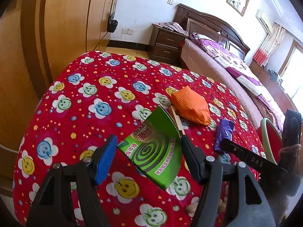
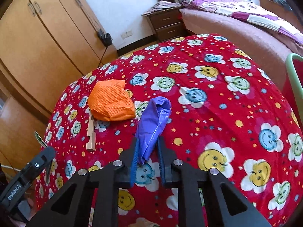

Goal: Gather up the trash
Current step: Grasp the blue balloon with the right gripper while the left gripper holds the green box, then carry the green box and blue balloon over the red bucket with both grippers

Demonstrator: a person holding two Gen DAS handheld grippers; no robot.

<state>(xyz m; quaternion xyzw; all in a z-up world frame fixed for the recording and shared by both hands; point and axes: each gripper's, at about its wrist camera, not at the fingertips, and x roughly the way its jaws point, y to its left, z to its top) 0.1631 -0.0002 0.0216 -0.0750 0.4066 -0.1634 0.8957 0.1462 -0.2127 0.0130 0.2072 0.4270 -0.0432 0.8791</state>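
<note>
The right gripper [image 2: 146,147] is clenched on the purple wrapper [image 2: 151,124] rising ahead from its fingers (light, limp, crinkly film, likely slippery), so pinching its bunched lower end looks secure.

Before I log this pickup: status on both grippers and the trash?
Left gripper holds green box. Right gripper shut on purple wrapper. Orange bag still on blanket. Nothing blocking.
</note>
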